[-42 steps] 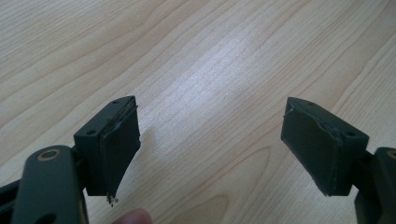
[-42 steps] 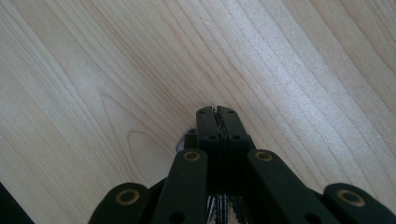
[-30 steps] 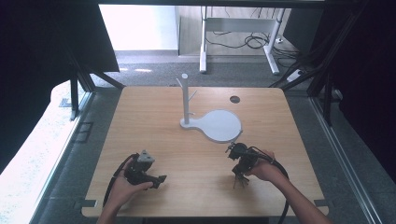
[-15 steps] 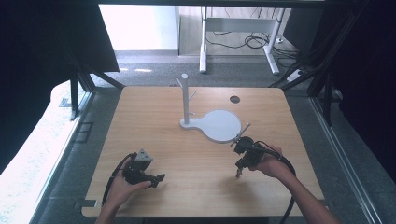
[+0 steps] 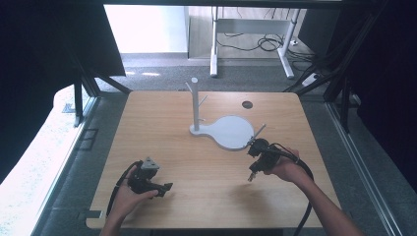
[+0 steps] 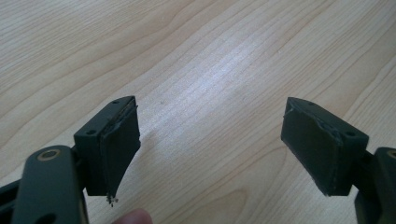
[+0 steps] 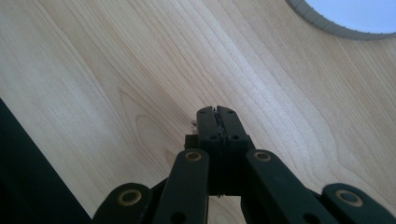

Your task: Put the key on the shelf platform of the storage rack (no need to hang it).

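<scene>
White, rigid and likely light, the peg stand (image 5: 195, 105) suits a post grip; right gripper (image 5: 252, 175) closed empty, left gripper (image 5: 165, 187) spread wide.

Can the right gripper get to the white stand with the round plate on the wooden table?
Probably yes. The right gripper is beside the round plate of the white stand with the upright peg post, and only bare wooden table lies between them. Its jaws are shut, so they would need opening first.
</scene>
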{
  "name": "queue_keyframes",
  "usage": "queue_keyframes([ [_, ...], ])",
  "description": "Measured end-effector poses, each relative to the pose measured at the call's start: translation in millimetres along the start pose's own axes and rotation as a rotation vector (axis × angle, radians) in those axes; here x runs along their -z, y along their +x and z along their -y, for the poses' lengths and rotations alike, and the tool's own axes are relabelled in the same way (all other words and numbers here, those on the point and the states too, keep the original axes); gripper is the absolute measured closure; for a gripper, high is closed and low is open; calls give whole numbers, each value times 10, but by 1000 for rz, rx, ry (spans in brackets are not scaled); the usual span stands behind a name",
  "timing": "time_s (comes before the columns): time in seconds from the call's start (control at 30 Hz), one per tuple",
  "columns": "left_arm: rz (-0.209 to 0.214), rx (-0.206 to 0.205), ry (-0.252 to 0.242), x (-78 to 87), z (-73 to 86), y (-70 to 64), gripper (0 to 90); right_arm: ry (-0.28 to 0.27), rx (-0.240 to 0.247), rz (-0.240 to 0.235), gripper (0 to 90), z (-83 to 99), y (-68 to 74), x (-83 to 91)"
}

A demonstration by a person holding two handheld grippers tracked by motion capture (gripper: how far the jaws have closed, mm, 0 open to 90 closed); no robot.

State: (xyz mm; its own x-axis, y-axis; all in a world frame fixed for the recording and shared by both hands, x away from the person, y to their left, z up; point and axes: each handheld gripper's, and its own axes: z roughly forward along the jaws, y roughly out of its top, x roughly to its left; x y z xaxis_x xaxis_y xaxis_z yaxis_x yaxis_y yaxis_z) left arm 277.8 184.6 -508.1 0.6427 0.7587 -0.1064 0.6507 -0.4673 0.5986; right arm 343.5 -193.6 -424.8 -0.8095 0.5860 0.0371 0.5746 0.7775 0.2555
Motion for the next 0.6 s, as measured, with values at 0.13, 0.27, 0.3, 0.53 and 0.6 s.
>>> queue_keyframes([
  [0.13,-2,-4,-6,20,-4,-1,199,-6,7,4,900,-23,-18,39],
  [0.27,-3,5,-6,25,-3,-3,199,-5,1,13,900,-56,-21,81],
  [0.3,-3,4,-5,23,-3,-5,199,-7,9,13,900,-65,-29,91],
  [0.53,1,3,-3,16,-4,-9,199,-9,10,1,900,-136,-57,115],
  [0.6,0,-7,-4,17,-6,0,199,-9,12,1,900,-154,-70,117],
])
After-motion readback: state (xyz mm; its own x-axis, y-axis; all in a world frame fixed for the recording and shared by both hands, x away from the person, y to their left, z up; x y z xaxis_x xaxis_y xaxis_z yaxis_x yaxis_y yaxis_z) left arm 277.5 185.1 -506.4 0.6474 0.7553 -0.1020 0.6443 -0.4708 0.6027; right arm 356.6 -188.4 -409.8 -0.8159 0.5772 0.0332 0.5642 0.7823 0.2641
